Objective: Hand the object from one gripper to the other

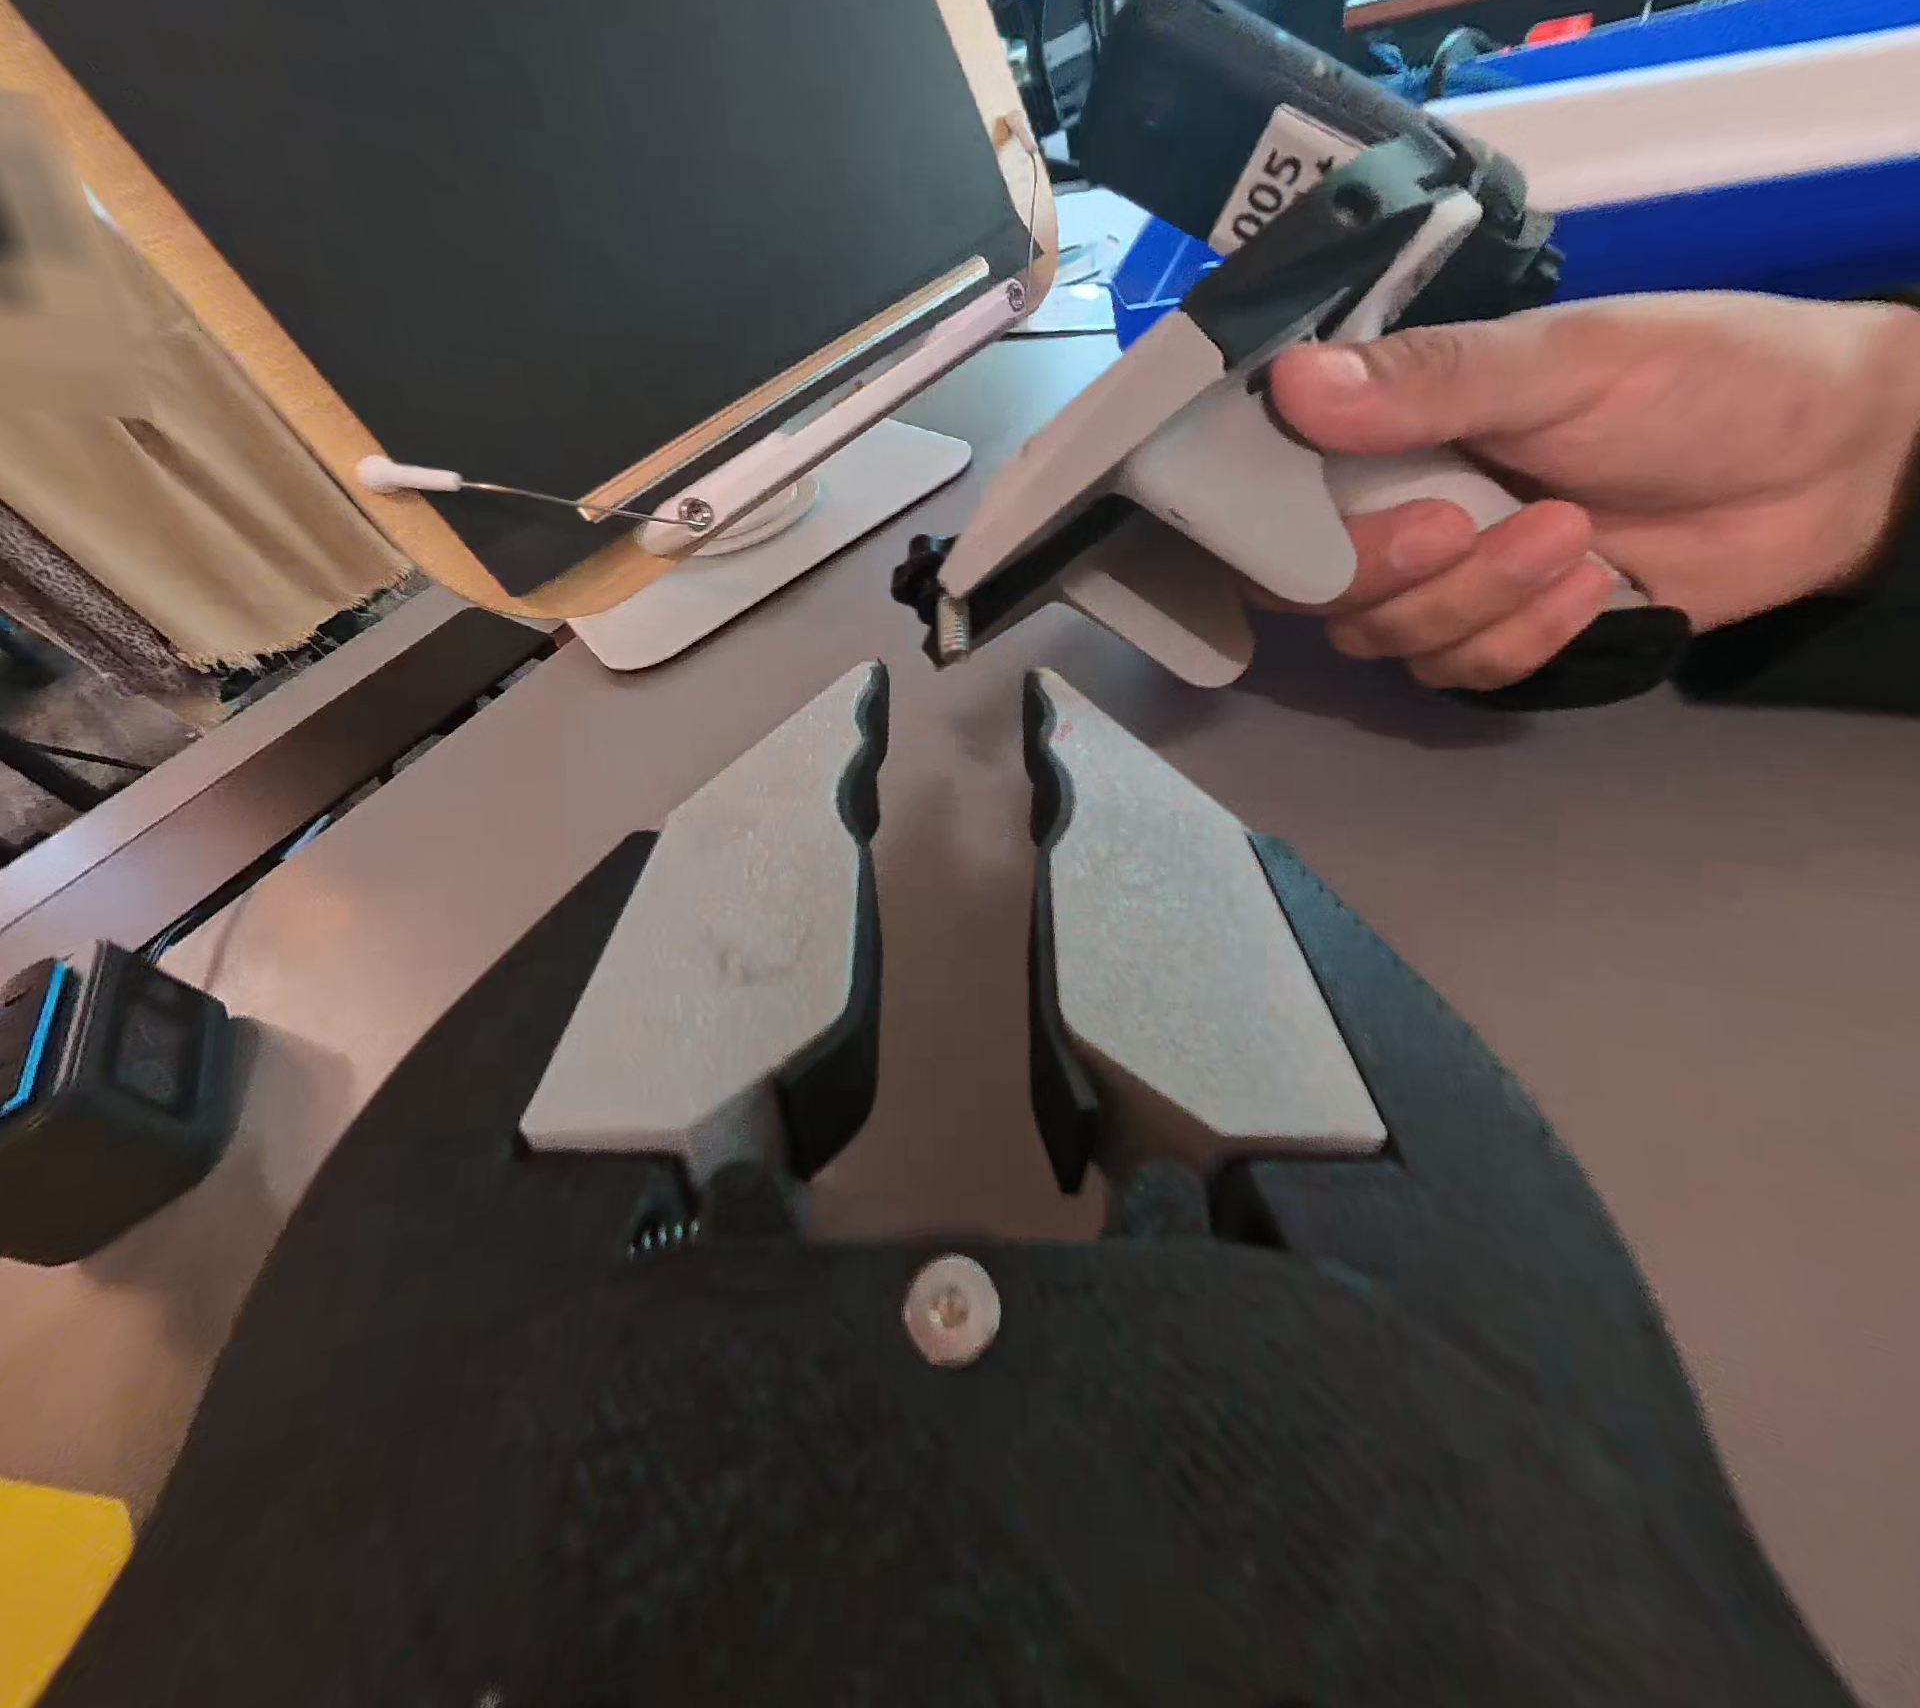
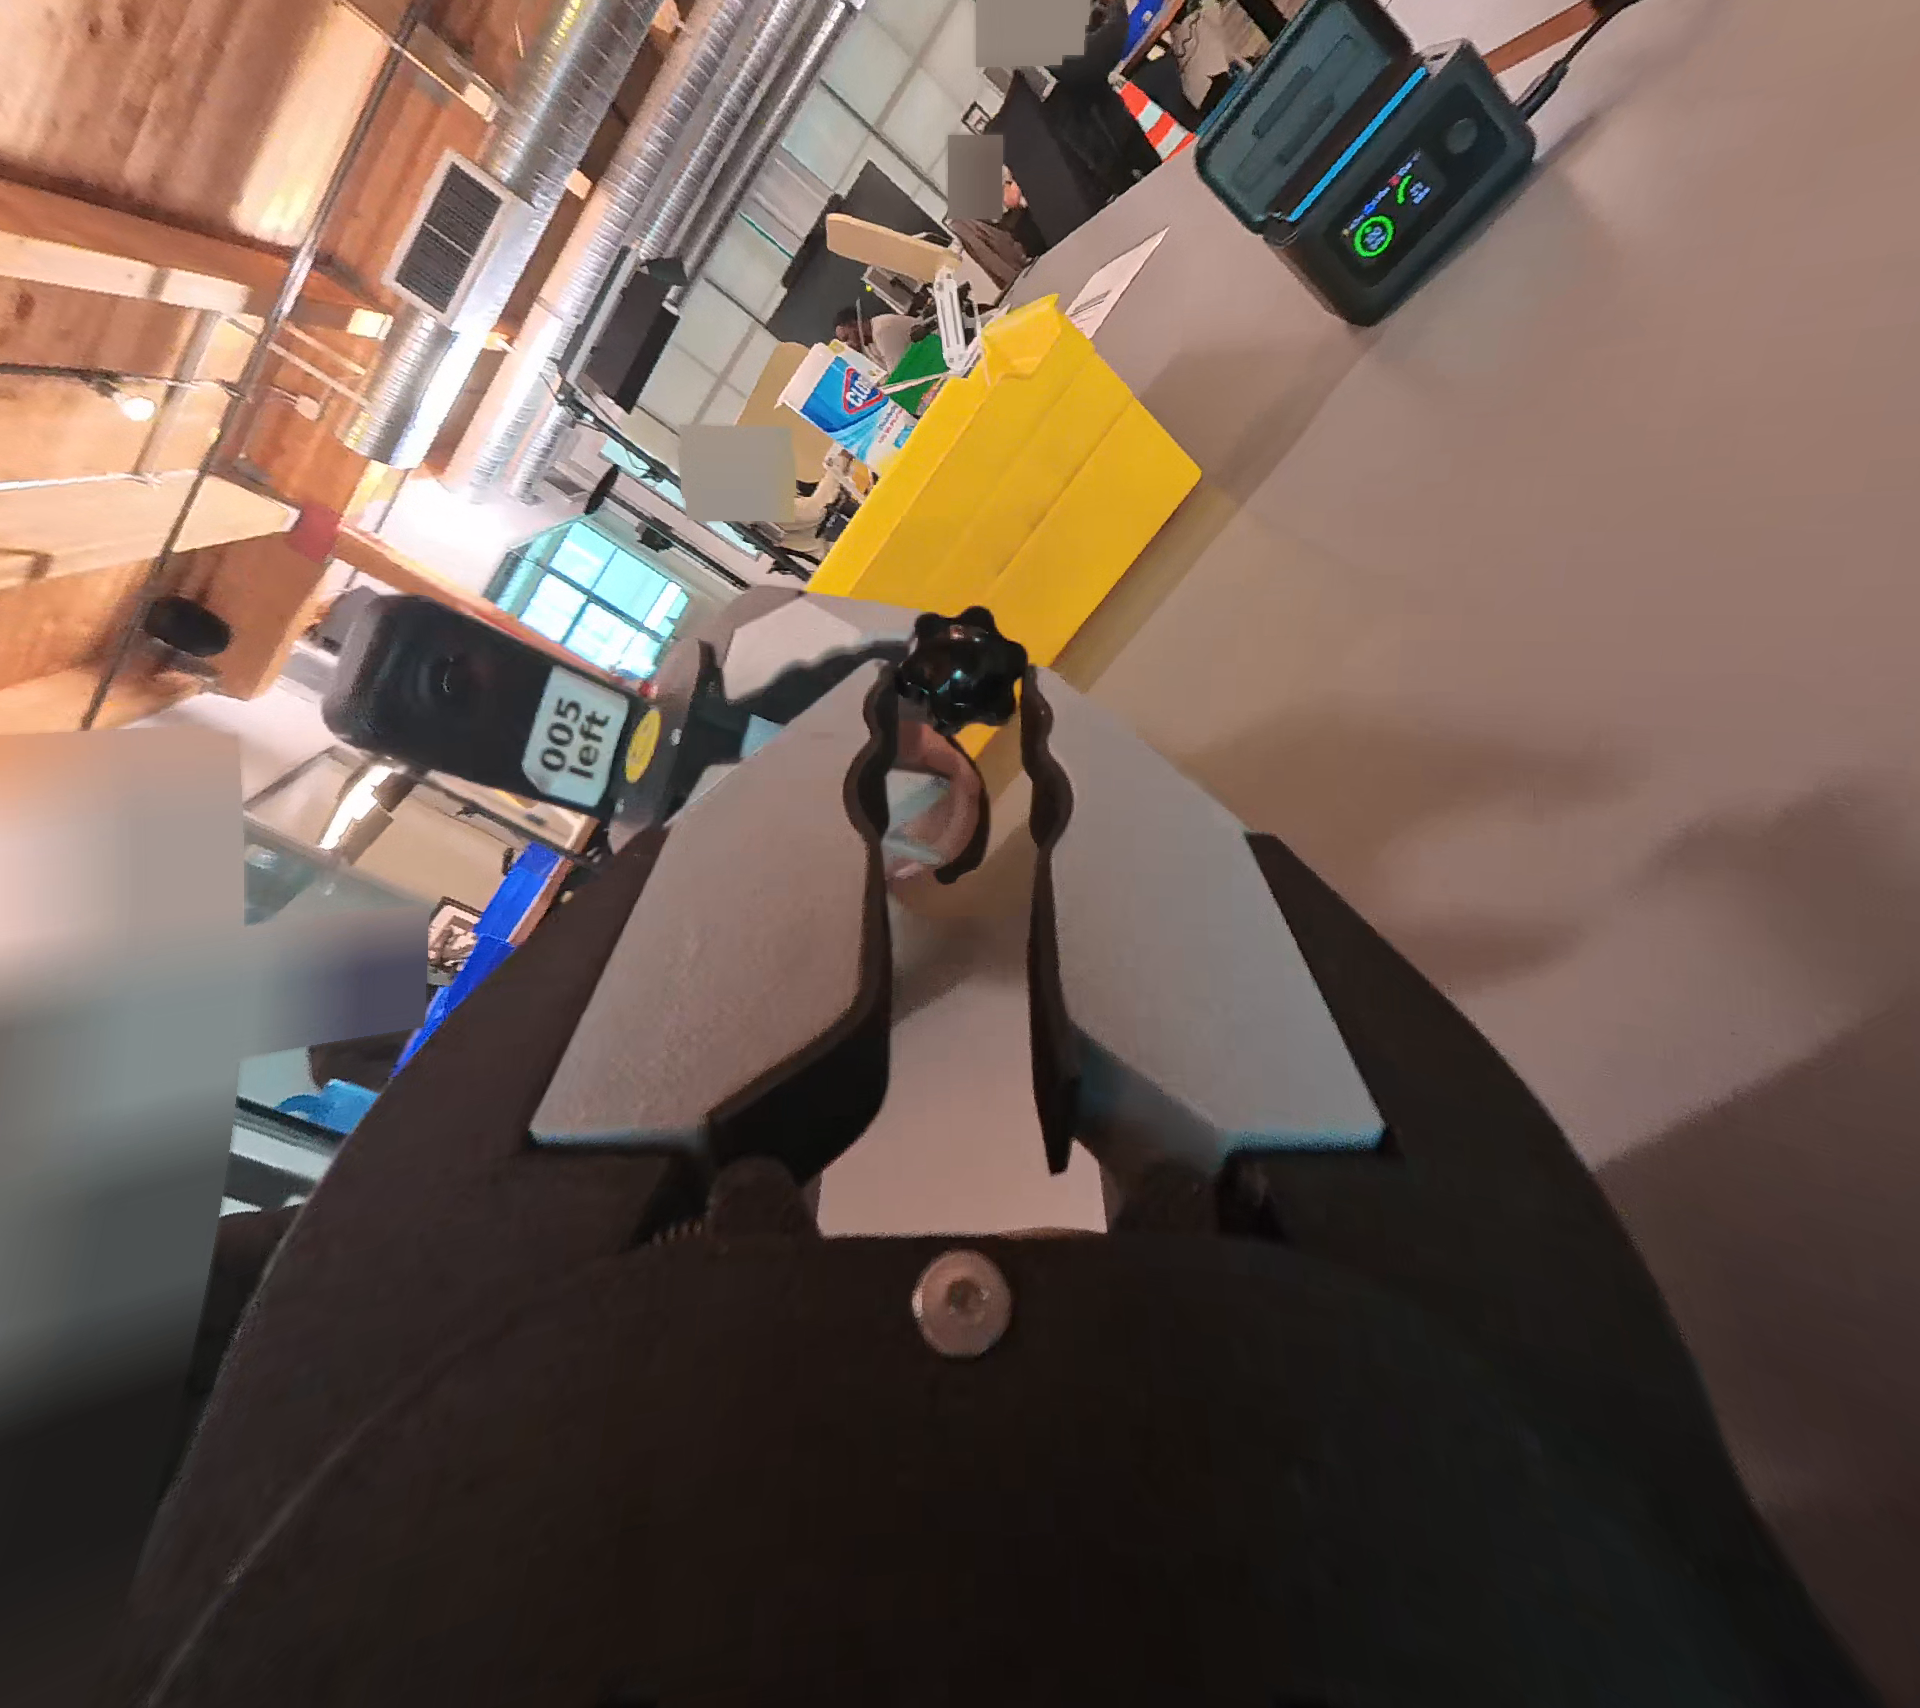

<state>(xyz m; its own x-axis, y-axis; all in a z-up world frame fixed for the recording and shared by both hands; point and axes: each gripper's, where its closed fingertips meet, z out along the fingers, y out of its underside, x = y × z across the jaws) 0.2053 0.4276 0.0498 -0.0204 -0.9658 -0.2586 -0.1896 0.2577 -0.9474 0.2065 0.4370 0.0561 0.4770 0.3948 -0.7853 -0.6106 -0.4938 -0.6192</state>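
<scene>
Left wrist view shows the left tongs (image 1: 956, 723) with jaws apart and nothing between them, held low over the brown surface (image 1: 1455, 931). Just ahead and to the right, the right tongs (image 1: 940, 609) come in tilted, held by a hand (image 1: 1538, 495), and they are closed on a knob bolt (image 1: 925, 583): a black lobed knob with a threaded metal shank sticking out at the tips. The bolt sits just beyond the left fingertips (image 1: 873, 692), apart from them. A monitor (image 1: 520, 152) on a white stand is behind, and a black charger box (image 1: 104, 1097) lies at the left edge. Right wrist view, rolled sideways, shows the same grip from behind: the knob (image 2: 961, 666) pinched at the tips of the right tongs (image 2: 956, 702), with the left tongs (image 2: 821, 650) just past it. A yellow bin (image 2: 1018, 495) stands on the surface (image 2: 1558, 619) beyond, the charger box (image 2: 1371, 152) farther back.
</scene>
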